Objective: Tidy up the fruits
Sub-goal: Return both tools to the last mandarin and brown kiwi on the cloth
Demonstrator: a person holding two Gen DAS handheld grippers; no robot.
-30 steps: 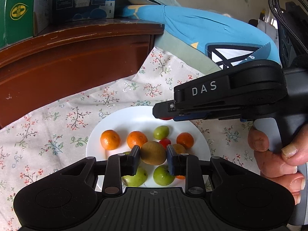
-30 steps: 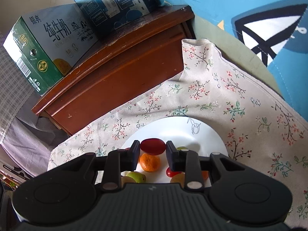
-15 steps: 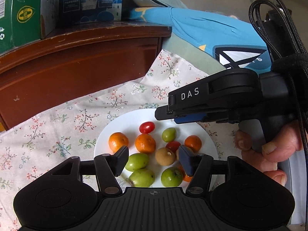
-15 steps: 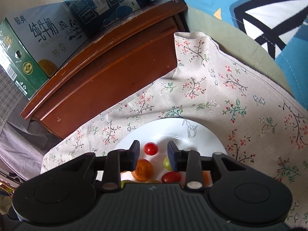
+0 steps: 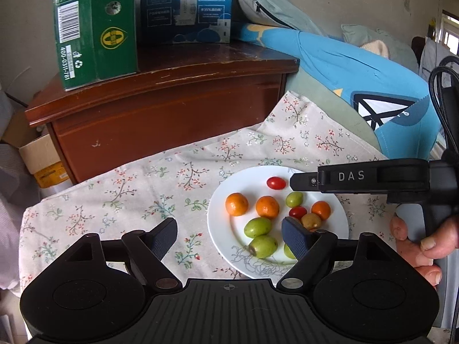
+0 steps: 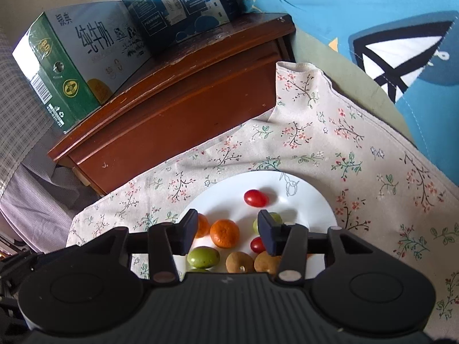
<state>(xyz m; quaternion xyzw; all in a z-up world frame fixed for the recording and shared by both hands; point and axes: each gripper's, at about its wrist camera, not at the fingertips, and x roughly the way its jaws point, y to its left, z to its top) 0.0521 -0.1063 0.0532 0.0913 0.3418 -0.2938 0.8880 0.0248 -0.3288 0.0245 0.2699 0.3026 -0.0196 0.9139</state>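
A white plate (image 5: 221,238) on the floral cloth holds three small oranges, several green jujubes, two cherry tomatoes and a brown fruit (image 5: 311,220). My left gripper (image 5: 229,229) hovers over the plate's left rim. Its jaws are opening wide, with nothing pressed between them. My right gripper (image 5: 295,182) reaches in from the right above the far side of the plate, beside a cherry tomato (image 5: 276,183). In the right wrist view the right gripper (image 6: 228,226) is opening and holds nothing. An orange (image 6: 224,232) lies on the plate (image 6: 315,195) below its jaws, and the tomato (image 6: 255,197) lies beyond them.
A brown wooden cabinet (image 5: 172,106) stands behind the cloth (image 5: 114,189), carrying a green carton (image 5: 94,28) and a blue carton (image 5: 186,5). A blue cushion (image 5: 358,71) lies at the back right. A person's hand (image 5: 421,243) grips the right tool's handle.
The left gripper let go of the brown fruit onto the plate, opened wide, and drew back up and to the left. The right gripper released the cherry tomato on the plate's far side and opened.
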